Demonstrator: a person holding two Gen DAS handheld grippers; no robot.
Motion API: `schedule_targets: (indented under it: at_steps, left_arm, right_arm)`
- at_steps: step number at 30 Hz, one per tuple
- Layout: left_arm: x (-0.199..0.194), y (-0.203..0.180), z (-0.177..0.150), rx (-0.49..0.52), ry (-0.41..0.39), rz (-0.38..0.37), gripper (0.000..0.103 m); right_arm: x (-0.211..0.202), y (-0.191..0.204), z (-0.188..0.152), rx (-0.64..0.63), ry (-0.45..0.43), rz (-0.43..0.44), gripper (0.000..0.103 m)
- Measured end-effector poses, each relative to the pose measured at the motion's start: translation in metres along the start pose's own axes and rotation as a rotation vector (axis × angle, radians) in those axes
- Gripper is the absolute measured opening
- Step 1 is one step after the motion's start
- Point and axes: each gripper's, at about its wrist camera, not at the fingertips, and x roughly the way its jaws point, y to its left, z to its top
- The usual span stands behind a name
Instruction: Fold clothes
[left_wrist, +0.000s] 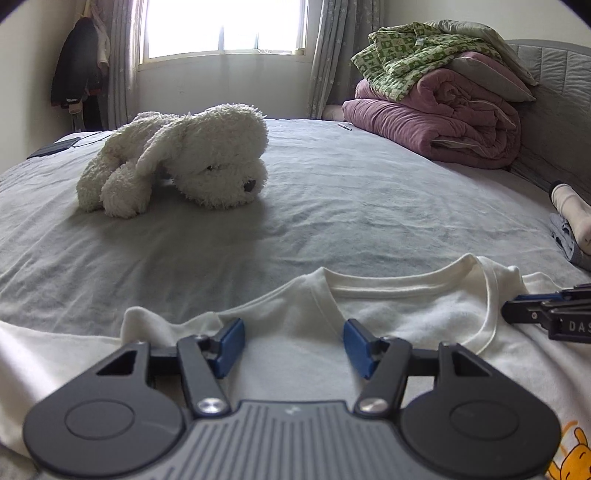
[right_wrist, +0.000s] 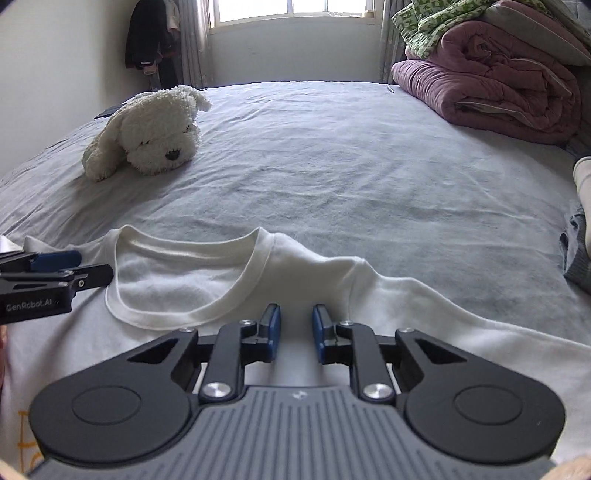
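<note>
A white T-shirt (left_wrist: 406, 317) with a yellow cartoon print lies flat on the grey bed sheet, collar towards the far side; it also shows in the right wrist view (right_wrist: 177, 280). My left gripper (left_wrist: 293, 343) is open and empty, just above the shirt's left shoulder beside the collar. My right gripper (right_wrist: 296, 332) is open by a narrower gap, empty, over the shirt's right shoulder near the collar. Each gripper shows at the edge of the other's view: the right one in the left wrist view (left_wrist: 517, 306), the left one in the right wrist view (right_wrist: 96, 271).
A white plush dog (left_wrist: 177, 158) lies on the bed sheet (left_wrist: 369, 206) far left. A folded purple quilt with green patterned bedding (left_wrist: 439, 103) is piled at the far right by the headboard. A socked foot (left_wrist: 572, 214) and grey cloth lie at the right edge. A window is behind.
</note>
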Motion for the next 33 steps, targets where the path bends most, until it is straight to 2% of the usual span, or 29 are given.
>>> schedule_targets:
  at_steps: [8, 15, 18, 19, 20, 21, 23, 25, 33]
  left_arm:
    - [0.000, 0.005, -0.002, -0.031, -0.010, -0.024, 0.063]
    - [0.001, 0.003, 0.000, -0.015, -0.001, -0.020, 0.064]
    - [-0.003, 0.005, 0.002, -0.027, -0.004, -0.034, 0.068]
    - [-0.007, 0.005, 0.003, -0.039, -0.008, -0.034, 0.068]
    - [-0.014, 0.006, 0.002, -0.057, -0.016, -0.035, 0.069]
    - [-0.021, 0.006, 0.001, -0.076, -0.025, -0.037, 0.071]
    - [-0.035, 0.006, -0.004, -0.112, -0.036, -0.049, 0.076]
    - [-0.045, 0.004, -0.012, -0.133, -0.021, -0.059, 0.077]
    - [-0.092, -0.008, -0.048, -0.090, -0.014, -0.021, 0.080]
  right_arm:
    - [0.027, 0.004, 0.014, -0.023, -0.025, -0.029, 0.016]
    - [0.035, 0.009, 0.022, -0.047, -0.032, -0.061, 0.012]
    - [0.021, 0.008, 0.021, -0.008, -0.042, -0.065, 0.024]
    - [0.013, 0.007, 0.019, 0.014, -0.051, -0.062, 0.031]
    - [0.005, 0.006, 0.017, 0.034, -0.062, -0.059, 0.043]
    - [-0.003, 0.005, 0.014, 0.051, -0.063, -0.049, 0.047]
    - [-0.017, 0.005, 0.007, 0.078, -0.051, -0.022, 0.048]
    - [-0.029, 0.008, -0.001, 0.076, -0.027, -0.001, 0.048]
    - [-0.077, 0.031, -0.048, -0.002, 0.037, 0.057, 0.056]
